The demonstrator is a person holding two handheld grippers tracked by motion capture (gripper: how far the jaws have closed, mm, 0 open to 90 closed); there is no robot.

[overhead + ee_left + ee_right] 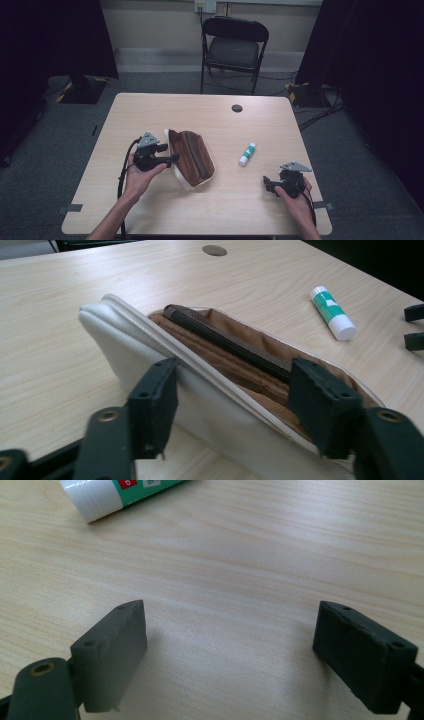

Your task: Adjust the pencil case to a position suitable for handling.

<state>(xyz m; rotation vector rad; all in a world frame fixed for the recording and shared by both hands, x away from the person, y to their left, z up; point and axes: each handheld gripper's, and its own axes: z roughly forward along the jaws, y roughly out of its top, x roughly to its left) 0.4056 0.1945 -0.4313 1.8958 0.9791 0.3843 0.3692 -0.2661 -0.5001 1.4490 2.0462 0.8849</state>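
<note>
Two tools are at work on this worktop (150, 210), and neither has anything clamped yet. Nearest the person, the right tool (272, 184) rests low on the wood at the right front, its jaws spread wide with bare wood between them in the right gripper view. The glue stick (247, 154), white with a green label, lies flat just beyond it, well apart from the jaws, its ribbed white cap end (95, 502) pointing back towards the tool.

At the left, the left tool (172, 159) has its jaws apart and set astride the near wall of the pencil case (192, 160): in the left gripper view one pad (152, 405) sits outside against the cream shell and the other (320, 405) stands over the brown lining, so the wall is straddled but not pinched. The case lies open near the middle of the worktop, mouth up, with a dark slim item (225, 342) lying lengthwise inside; what it is cannot be told.

My reading is that the step in hand is steadying the open case so the glue stick can go in. Next, the left tool would need to close on that rim to keep the mouth wide, while the right tool moves forward, lines its jaws across the stick's barrel, and closes there. Farther back, a round grommet (237, 108) sits in the worktop, and a folding chair (234, 50) stands beyond the far edge.
</note>
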